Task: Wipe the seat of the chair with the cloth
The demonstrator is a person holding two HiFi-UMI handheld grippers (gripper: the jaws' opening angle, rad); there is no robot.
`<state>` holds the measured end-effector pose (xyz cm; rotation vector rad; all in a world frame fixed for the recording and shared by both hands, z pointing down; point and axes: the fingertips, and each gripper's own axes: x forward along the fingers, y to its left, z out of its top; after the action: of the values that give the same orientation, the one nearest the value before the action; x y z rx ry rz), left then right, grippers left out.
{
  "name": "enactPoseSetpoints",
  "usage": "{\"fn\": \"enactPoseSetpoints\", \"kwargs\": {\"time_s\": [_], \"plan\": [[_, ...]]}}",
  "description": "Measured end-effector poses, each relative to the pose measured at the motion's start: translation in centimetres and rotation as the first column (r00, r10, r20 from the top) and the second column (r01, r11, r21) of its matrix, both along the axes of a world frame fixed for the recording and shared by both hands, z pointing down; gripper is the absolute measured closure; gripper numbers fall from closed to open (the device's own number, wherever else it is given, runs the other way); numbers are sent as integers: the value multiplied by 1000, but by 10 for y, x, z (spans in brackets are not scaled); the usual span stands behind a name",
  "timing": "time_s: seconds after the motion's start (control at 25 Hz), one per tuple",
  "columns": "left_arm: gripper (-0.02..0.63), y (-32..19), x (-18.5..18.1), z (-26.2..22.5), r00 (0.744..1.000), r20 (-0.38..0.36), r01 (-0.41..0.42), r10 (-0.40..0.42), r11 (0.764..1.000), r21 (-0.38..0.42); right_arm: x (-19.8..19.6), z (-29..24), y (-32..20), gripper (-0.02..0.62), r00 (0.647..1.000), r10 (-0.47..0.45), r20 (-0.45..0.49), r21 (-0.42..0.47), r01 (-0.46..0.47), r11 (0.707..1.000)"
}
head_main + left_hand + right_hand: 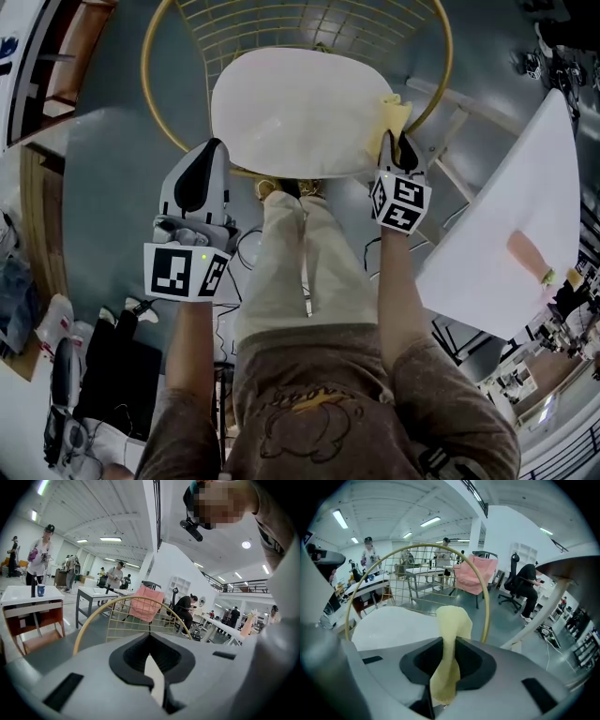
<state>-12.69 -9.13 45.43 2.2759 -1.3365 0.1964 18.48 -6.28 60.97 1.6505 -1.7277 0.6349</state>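
Now the right gripper (399,142) pinches the yellow cloth (395,111) at the right edge of the seat (291,112). The left gripper (215,147) is pressed together and empty. Wiping seems only beginning; next, I think, the cloth must be dragged leftward across the seat.

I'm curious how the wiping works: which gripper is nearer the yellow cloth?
Right. The right gripper pinches the cloth at the right edge of the seat; the left gripper is at its front-left edge, apart from the cloth.
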Motion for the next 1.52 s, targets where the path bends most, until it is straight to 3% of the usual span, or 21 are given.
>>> {"fn": "enactPoseSetpoints", "kwargs": {"time_s": [0.16,0.36,0.88,1.2,1.52], "plan": [[598,2,2,2,1000,1,-11,11,1000,-5,11,-6,0,502,999,-16,-34,10,17,1000],[598,4,1,3,1000,1,-11,11,1000,-13,20,7,-1,502,992,-91,-90,-39,88,995],[598,5,-11,8,1000,2,5,-5,1000,-20,-5,42,4,502,994,-95,-45,-107,89,990],[598,6,-18,14,1000,12,8,-8,999,-33,-71,69,3,502,985,-163,61,-154,170,973],[598,3,-30,12,1000,19,21,-20,999,-26,-164,84,7,502,944,-294,150,-171,318,933]]}}
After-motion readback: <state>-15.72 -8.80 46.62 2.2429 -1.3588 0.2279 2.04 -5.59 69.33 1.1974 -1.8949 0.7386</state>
